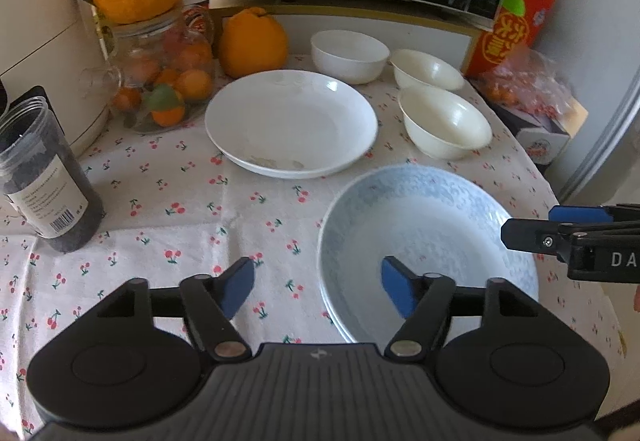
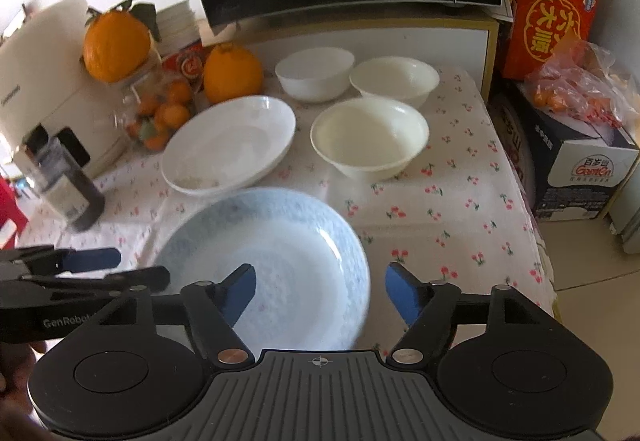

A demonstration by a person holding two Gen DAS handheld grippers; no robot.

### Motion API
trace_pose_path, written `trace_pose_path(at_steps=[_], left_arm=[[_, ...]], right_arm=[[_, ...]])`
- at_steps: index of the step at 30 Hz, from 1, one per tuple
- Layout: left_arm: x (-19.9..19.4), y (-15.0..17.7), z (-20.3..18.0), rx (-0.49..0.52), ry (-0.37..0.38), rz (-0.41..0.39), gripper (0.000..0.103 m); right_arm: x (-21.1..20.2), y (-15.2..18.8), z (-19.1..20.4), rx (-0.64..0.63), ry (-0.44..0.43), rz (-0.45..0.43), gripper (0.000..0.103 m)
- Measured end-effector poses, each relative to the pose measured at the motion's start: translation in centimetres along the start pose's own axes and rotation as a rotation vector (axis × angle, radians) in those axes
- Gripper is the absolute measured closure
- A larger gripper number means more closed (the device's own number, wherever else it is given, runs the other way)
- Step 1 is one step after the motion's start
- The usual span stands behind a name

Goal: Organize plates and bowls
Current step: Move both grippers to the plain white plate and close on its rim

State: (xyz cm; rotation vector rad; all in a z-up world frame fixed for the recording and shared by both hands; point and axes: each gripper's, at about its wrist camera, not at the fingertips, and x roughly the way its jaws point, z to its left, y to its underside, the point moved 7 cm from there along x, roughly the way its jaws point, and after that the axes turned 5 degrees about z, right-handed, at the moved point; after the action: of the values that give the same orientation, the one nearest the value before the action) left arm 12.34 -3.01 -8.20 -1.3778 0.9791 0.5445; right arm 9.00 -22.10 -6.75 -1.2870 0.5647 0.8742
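Orange fruit (image 1: 253,43) beside white plate (image 1: 291,121)

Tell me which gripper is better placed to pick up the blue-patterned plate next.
Probably the right gripper: its open fingers straddle the blue plate's right rim. The left gripper, also open, straddles the left rim from farther off-center.

Glossy glazed ceramic shows on the white plate (image 1: 291,123) and blue-patterned plate (image 1: 426,237). A matt cherry-print cloth (image 1: 172,209) covers the tabletop. The glass jar (image 1: 160,77) shines; the tongs (image 1: 318,287) look matt black plastic.
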Motion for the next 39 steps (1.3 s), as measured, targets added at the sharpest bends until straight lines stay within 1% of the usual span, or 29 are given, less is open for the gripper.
trace_pose_path(at_steps=[6, 13, 17, 24, 29, 36, 39], left_arm=[[0.3, -1.8, 1.0, -0.051, -0.026, -0.010, 0.015], [1.3, -3.4, 2.7, -0.119, -0.062, 0.001, 0.008], [2.1, -4.1, 3.5, -0.143, -0.086, 0.004, 0.007], [3.5, -5.4, 4.6, -0.164, -0.127, -0.006, 0.006], [4.5, -6.4, 5.5, -0.178, -0.142, -0.029, 0.006], [6.1, -7.4, 6.6, -0.243, -0.121, -0.064, 0.008], [6.5, -7.8, 6.7, -0.246, -0.102, -0.096, 0.011]], right_arm=[[0.8, -2.1, 0.6, 0.043, -0.023, -0.015, 0.022], [2.8, -4.3, 0.8, 0.121, -0.053, -0.011, 0.021], [4.2, -5.1, 0.8, 0.169, -0.078, 0.004, 0.021], [6.2, -6.6, 2.0, 0.186, -0.119, 0.010, 0.021], [7.9, -7.3, 2.5, 0.235, -0.193, 0.022, 0.021], [10.2, -8.3, 1.8, 0.332, -0.237, 0.028, 0.021], [11.0, -8.8, 1.9, 0.358, -0.286, 0.012, 0.021]])
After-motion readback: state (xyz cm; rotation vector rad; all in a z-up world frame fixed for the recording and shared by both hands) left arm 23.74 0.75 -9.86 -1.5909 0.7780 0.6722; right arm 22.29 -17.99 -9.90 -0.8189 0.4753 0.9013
